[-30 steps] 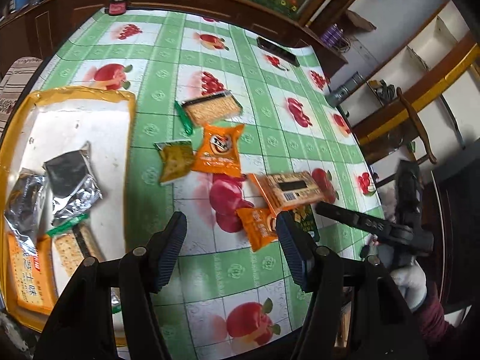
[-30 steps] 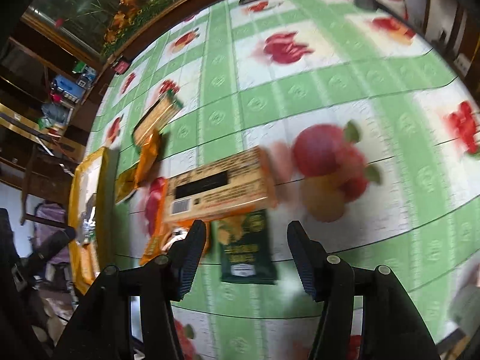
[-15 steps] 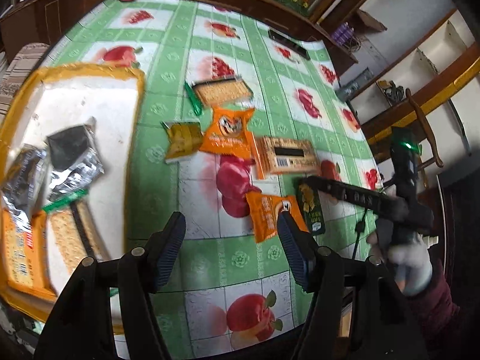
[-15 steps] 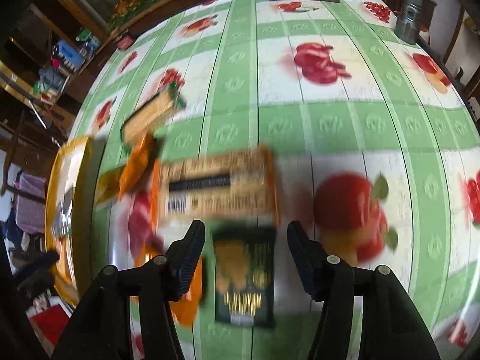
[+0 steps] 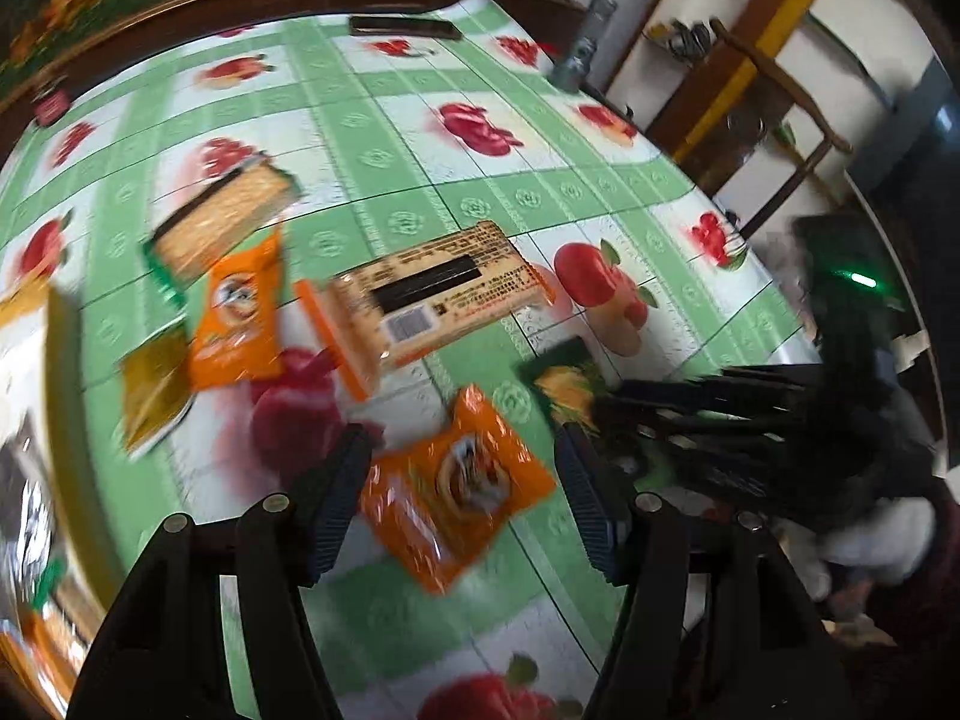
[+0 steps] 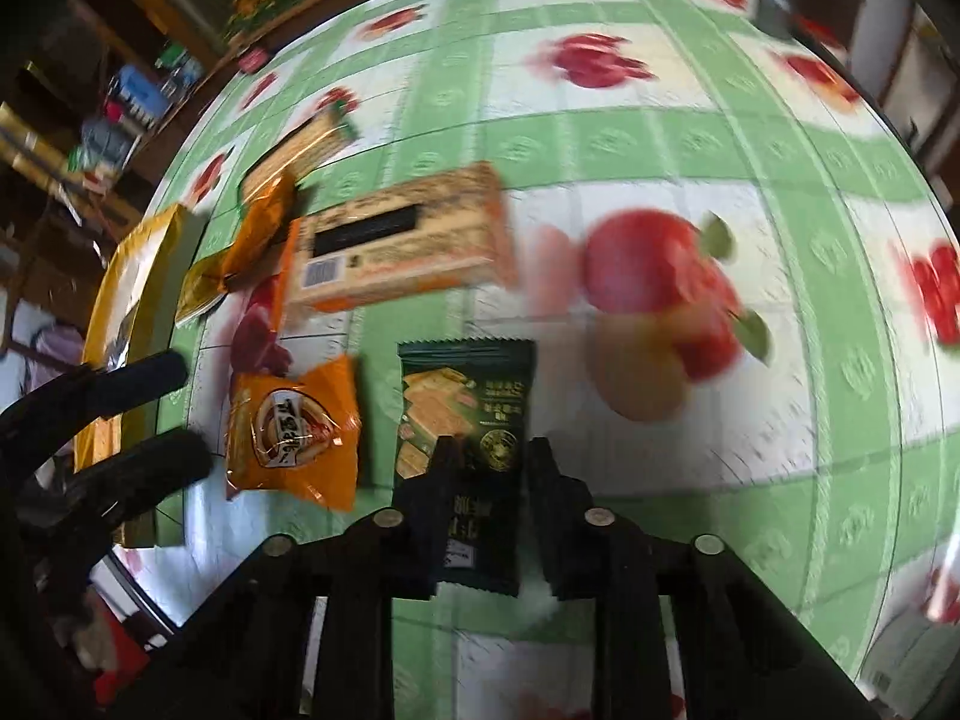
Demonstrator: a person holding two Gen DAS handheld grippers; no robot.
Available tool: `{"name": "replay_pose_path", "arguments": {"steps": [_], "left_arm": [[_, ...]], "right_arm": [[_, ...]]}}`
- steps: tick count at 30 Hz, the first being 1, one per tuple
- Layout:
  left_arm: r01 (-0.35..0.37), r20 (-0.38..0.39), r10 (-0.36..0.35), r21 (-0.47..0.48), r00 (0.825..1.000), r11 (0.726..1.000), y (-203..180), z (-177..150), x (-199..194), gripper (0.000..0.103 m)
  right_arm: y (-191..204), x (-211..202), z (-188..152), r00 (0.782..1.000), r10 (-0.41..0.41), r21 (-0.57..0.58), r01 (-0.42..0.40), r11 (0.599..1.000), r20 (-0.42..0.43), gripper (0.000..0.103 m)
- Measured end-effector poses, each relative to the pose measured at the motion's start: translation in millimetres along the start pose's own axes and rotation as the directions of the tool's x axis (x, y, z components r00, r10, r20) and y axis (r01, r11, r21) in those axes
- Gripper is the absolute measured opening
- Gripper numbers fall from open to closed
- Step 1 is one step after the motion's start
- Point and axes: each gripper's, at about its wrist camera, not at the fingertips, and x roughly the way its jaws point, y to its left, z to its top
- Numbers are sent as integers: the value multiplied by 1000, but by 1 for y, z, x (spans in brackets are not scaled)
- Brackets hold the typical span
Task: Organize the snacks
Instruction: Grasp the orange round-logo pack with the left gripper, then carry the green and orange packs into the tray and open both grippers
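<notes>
My right gripper (image 6: 489, 468) is shut on the near end of a dark green cracker packet (image 6: 468, 384) that lies on the apple-print tablecloth. In the left wrist view the right gripper (image 5: 606, 414) reaches in from the right over that green packet (image 5: 561, 375). My left gripper (image 5: 462, 450) is open and hangs just above an orange snack packet (image 5: 456, 486), with one finger on each side of it and neither touching. Seen from the right wrist, the left gripper (image 6: 192, 414) stands left of this orange packet (image 6: 294, 426).
Further back lie a beige cracker pack (image 5: 420, 300), a second orange packet (image 5: 240, 312), an olive packet (image 5: 153, 384) and a green-ended cracker pack (image 5: 222, 222). A yellow tray (image 5: 63, 360) with several snacks sits at the left. A black bar (image 5: 405, 27) and a grey cylinder (image 5: 579, 60) stand at the far edge.
My left gripper swung right and lower, from beside the tray to over the near orange packet. My right gripper's fingers closed onto the dark green packet.
</notes>
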Motion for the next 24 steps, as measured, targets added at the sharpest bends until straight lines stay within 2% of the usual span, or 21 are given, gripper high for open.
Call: {"name": "replay_pose_path", "arguments": {"steps": [4, 7, 8, 10, 13, 16, 20, 21, 22, 24], "left_arm": [[-41, -75, 49, 105, 996, 994, -10, 7, 32, 62], [5, -146, 12, 113, 989, 994, -13, -4, 41, 62], [9, -146, 9, 122, 989, 993, -15, -7, 38, 62], [14, -153, 4, 118, 988, 993, -17, -14, 34, 62], [6, -145, 10, 112, 989, 994, -21, -20, 29, 62], [-45, -144, 67, 148, 987, 988, -27, -28, 27, 62], [-108, -137, 148, 262, 979, 959, -37, -48, 24, 63], [-116, -144, 163, 286, 976, 951, -39, -50, 27, 67], [-126, -135, 175, 312, 975, 942, -41, -53, 28, 77], [-119, -115, 166, 336, 979, 934, -48, -54, 30, 80]], "right_arm": [[-13, -7, -9, 1000, -7, 14, 7, 1000, 8, 25], [-19, -11, -15, 1000, -4, 37, 3, 999, 16, 30], [-21, -13, -18, 1000, 1, 43, -2, 999, 19, 33], [-22, -16, -18, 1000, 10, 49, -11, 999, 29, 47], [-16, -17, -20, 999, 16, 30, -17, 999, 45, 57], [-5, -11, -18, 999, 2, -1, -2, 1000, 38, 58], [18, -2, -17, 996, -76, -93, 79, 992, 38, 62], [22, 0, -17, 994, -98, -113, 102, 988, 40, 62], [24, 1, -17, 993, -114, -124, 118, 985, 42, 62], [27, 2, -18, 989, -137, -131, 143, 981, 52, 62]]}}
